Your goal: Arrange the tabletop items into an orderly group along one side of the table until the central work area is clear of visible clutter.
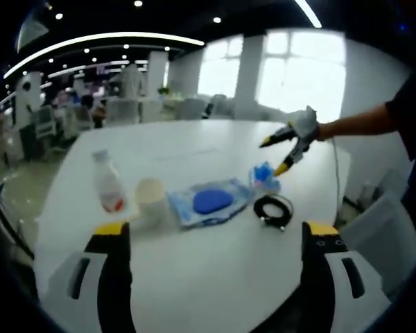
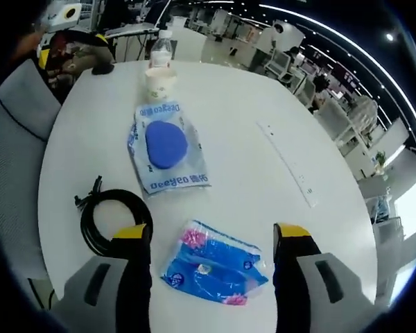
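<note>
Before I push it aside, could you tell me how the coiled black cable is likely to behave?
The black cable is a loose coil with a free end sticking out, so it will probably flex and deform rather than slide as one piece. It looks light, and may uncoil if lifted by one loop.

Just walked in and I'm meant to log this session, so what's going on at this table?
A person holds a pair of tongs in each hand over a white table, tidying it. The right tongs are open around a small blue tissue pack, not yet gripping it. The left tongs hang open, holding nothing. A coiled black cable, a larger blue-and-white pack, a paper cup and a plastic bottle lie in a loose line.
</note>
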